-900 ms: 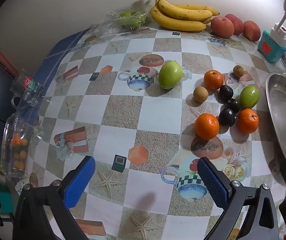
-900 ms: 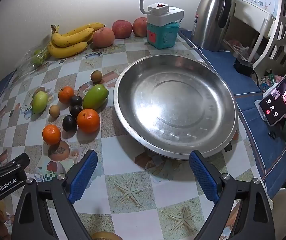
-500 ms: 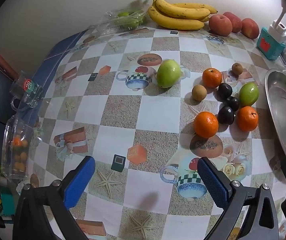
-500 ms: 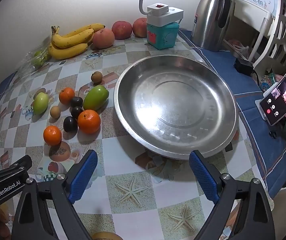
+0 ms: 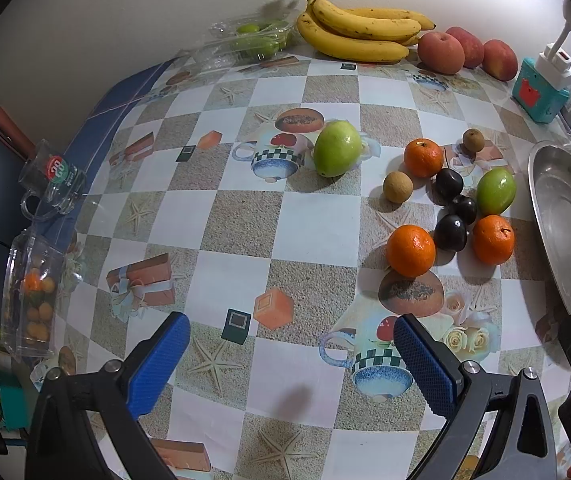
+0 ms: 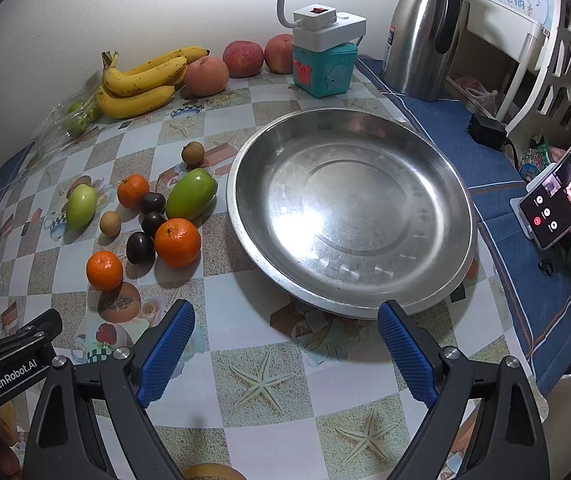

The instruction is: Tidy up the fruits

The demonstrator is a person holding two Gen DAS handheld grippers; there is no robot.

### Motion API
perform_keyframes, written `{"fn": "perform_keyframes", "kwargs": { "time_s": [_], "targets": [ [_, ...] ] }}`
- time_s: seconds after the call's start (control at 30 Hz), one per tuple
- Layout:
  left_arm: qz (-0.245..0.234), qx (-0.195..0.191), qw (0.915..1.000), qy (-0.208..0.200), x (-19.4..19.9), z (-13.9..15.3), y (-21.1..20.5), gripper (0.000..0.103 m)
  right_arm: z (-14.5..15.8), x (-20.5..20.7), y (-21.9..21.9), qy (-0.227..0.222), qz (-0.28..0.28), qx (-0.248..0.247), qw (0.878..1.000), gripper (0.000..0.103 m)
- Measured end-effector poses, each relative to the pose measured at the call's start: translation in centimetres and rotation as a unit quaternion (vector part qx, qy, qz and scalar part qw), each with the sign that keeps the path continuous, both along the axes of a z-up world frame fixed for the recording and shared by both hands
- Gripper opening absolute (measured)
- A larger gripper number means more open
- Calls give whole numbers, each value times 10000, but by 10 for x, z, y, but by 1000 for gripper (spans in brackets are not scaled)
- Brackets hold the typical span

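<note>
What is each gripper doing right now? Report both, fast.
Left gripper: open, holding nothing, above the tablecloth.
Right gripper: open, holding nothing, in front of the steel basin.

Clutter around the desk
Steel kettle (image 6: 421, 36), teal box (image 6: 322, 68), phone (image 6: 561, 198) on stand, glass mug (image 5: 51, 178) at edge

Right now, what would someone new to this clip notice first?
The big empty steel basin on the checkered tablecloth, right ahead of the open right gripper. Just left of it lies a loose cluster of oranges, dark plums and green fruit. Bananas and apples line the back wall.
</note>
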State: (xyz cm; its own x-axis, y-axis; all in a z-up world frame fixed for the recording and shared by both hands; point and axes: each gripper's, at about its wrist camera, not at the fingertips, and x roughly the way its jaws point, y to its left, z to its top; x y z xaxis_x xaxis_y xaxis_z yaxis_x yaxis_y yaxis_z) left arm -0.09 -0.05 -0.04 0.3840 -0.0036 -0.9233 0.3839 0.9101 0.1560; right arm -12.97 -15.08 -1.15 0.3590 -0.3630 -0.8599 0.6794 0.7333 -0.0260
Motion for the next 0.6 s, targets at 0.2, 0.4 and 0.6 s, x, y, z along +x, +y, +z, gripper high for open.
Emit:
{"fn": "perform_keyframes", "kwargs": {
  "time_s": [0.2,0.4,0.6],
  "targets": [
    [-3,2,10000,-5,0,0,0,103,0,0,0,-3,-1,7,10000,93],
    [-4,4,10000,-2,0,0,0,103,0,0,0,-8,-4,10,10000,93],
    [-9,3,10000,0,0,0,0,103,1,-2,0,-11,-4,13,10000,93]
  ]
}}
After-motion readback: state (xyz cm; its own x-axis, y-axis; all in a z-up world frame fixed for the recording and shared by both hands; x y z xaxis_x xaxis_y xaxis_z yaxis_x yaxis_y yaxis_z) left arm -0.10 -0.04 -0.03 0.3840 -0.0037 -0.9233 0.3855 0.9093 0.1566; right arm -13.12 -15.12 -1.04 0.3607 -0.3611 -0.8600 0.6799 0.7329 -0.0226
